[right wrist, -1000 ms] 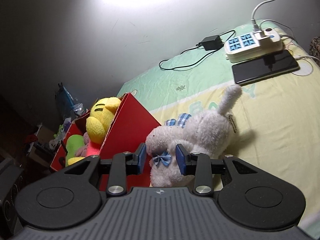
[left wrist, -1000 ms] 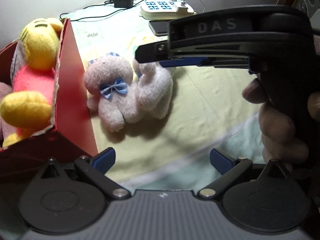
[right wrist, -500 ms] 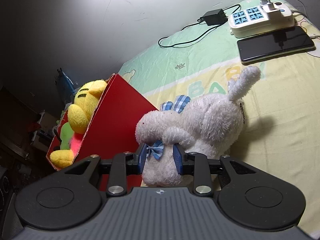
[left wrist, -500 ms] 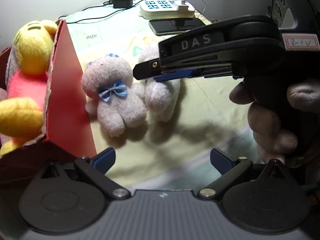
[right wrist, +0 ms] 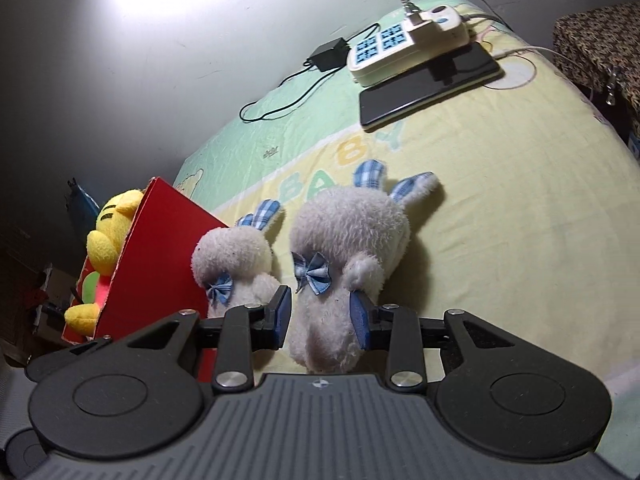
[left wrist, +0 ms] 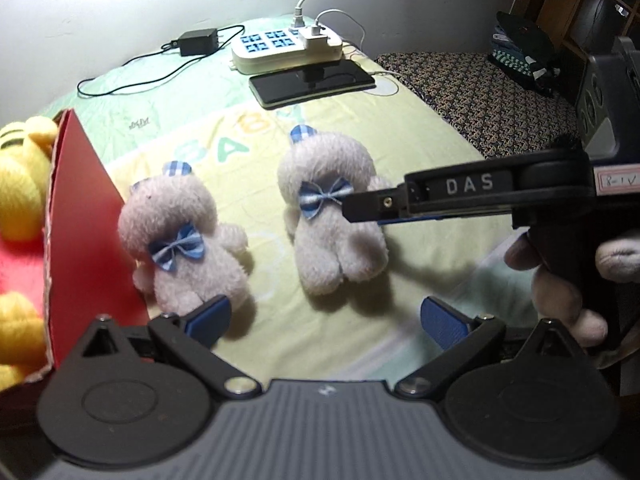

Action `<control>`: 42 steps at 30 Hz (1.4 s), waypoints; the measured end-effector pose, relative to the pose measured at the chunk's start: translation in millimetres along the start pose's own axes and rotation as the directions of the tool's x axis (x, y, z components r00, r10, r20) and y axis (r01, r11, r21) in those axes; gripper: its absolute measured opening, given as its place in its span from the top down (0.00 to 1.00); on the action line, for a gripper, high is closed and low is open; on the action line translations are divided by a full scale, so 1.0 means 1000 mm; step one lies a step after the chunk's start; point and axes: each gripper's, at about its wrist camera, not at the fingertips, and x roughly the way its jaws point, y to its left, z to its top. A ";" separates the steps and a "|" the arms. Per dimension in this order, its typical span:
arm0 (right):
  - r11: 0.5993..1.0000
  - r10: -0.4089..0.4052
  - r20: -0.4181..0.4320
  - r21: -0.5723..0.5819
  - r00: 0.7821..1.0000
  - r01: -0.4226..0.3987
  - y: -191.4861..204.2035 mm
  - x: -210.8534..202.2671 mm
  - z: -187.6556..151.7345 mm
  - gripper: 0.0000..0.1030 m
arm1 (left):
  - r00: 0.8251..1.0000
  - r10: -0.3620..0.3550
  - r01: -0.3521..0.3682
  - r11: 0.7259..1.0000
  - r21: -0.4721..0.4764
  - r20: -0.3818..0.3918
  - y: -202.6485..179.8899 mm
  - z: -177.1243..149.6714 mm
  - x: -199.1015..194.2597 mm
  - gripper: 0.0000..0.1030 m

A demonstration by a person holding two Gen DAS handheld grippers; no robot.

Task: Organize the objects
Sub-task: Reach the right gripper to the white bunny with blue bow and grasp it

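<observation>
Landmark: red box, standing at the left edge of the bedsheet. Inside the box: a yellow plush toy, head above the rim. Just right of the box wall, touching it, lies the first white plush rabbit, blue bow at its neck, checked ears pointing away from the camera. Further right of the box, apart from the first by a strip of sheet, lies the second white plush rabbit, same bow and ears. Right gripper straddles this second rabbit's lower body; jaws are opening, blue pads beside the fur on both sides, firm contact not discernible. Left gripper hangs over the sheet below both rabbits, jaws spread wide, nothing between them. Far right of the box, near the wall: power strip with a phone lying just in front of it.
</observation>
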 end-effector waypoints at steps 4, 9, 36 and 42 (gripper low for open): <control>0.999 -0.009 0.036 0.041 0.999 0.007 -0.010 -0.009 0.001 0.65 | 1.000 -0.003 0.003 1.000 0.012 -0.001 -0.002 0.015 0.014 0.07; 0.997 -0.034 0.052 0.065 0.998 0.031 -0.020 -0.013 0.007 0.64 | 1.000 -0.026 0.026 0.999 -0.028 -0.002 0.004 0.033 0.032 0.13; 0.981 0.145 -0.047 0.137 0.988 -0.137 -0.030 0.044 0.026 0.57 | 0.993 -0.094 0.088 0.993 -0.073 -0.072 0.017 0.056 0.091 0.39; 0.983 0.139 -0.037 0.130 0.990 -0.133 -0.025 0.031 0.021 0.61 | 0.993 -0.096 0.092 0.994 -0.062 -0.072 0.012 0.053 0.081 0.40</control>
